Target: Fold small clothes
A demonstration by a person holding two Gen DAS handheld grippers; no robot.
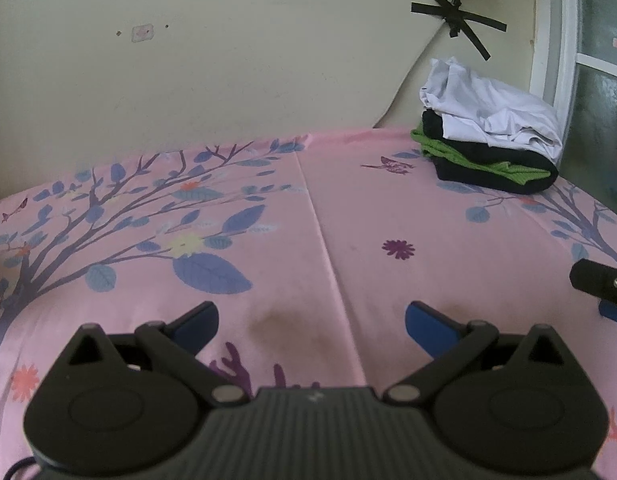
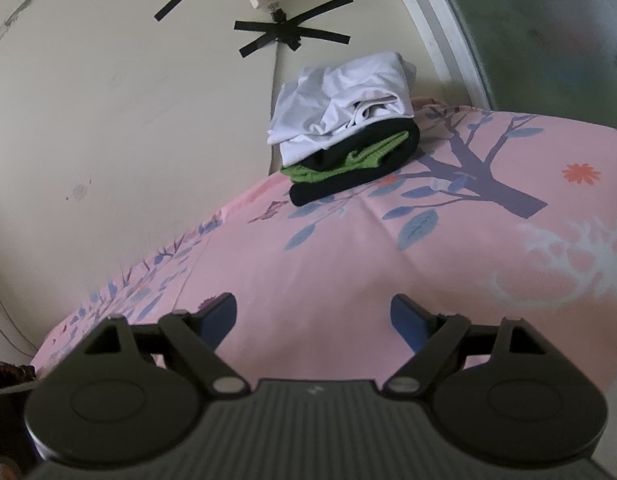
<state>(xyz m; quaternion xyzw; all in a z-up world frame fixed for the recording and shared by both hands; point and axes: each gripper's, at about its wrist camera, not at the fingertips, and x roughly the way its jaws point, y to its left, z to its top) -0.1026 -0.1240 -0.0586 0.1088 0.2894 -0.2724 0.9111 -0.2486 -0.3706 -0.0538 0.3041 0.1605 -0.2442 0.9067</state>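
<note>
The pink floral bedsheet point(image 1: 348, 208) lies bare under both tongs, left point(image 1: 311, 322) and right point(image 2: 313, 318), each spread wide and empty. The pile of clothes point(image 2: 344, 132) sits well apart at the far corner by the wall. Its loose white garment point(image 1: 492, 112) on top could slide off, toppling the pile, if either reaches in carelessly.

Soft, dim daylight, faint shadows, strong fisheye bending at dark corners, slight blur throughout
</note>
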